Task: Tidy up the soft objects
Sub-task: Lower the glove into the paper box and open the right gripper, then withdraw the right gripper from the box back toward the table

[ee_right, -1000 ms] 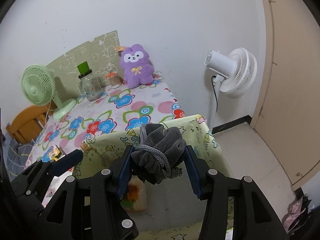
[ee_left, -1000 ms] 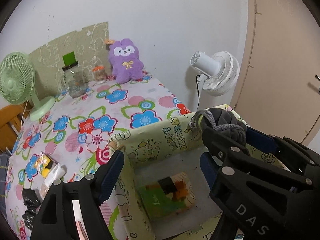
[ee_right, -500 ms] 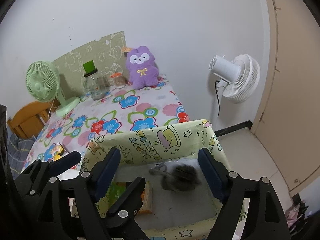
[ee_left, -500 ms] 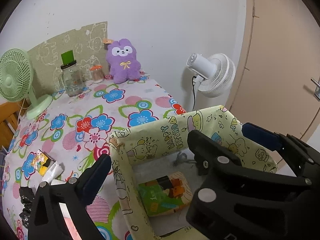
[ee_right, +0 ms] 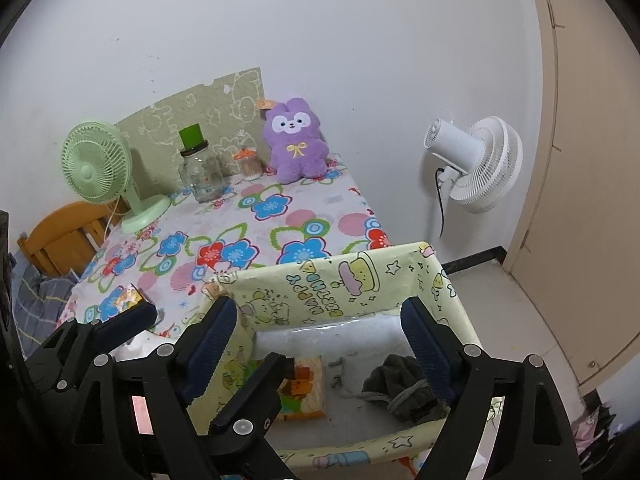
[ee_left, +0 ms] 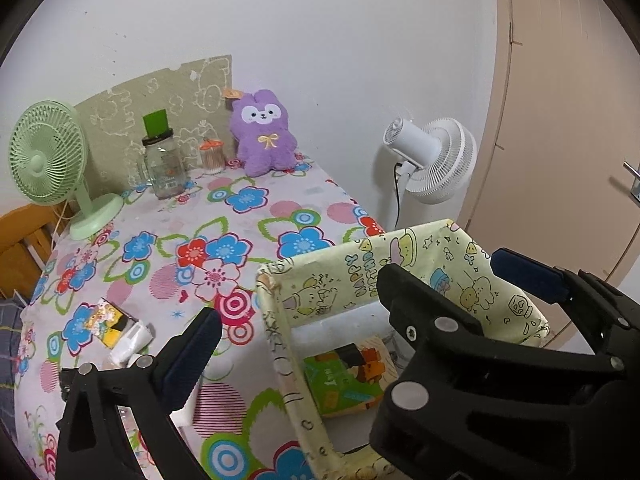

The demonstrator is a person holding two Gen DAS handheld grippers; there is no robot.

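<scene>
Dropped from the right gripper (ee_right: 320, 328), the grey pouch (ee_right: 400, 384) that was pinched between its pads a second ago now lies on the floor of the bin (ee_right: 348, 280), at the near right, its cord trailing left toward a picture book (ee_right: 304, 392) lying flat in the bin's left part. Those jaws have just been opening and stand spread wide above the bin, touching nothing, with the pouch below them and free. Further left, the left gripper (ee_left: 348, 292) has also just been opening; in its own view its jaws are spread as wide as they go, one blue pad over the tablecloth (ee_left: 224, 216) left of the bin and the other past the bin's right wall, with nothing between them but the bin's rim. One black finger of each tool crosses the other's view. Yellow and cartoon-printed, the bin stands at the near right end of the table. Left of it on the cloth lie a small colourful packet (ee_left: 108, 320) and a white tube (ee_left: 132, 340). At the far end, against the wall, a purple plush (ee_right: 296, 144) sits upright, with a small jar (ee_right: 248, 164), a glass bottle (ee_right: 200, 172) and a green fan (ee_right: 100, 160) to its left. Right of the table stands a white fan (ee_right: 480, 164), near a door (ee_right: 592, 160).
</scene>
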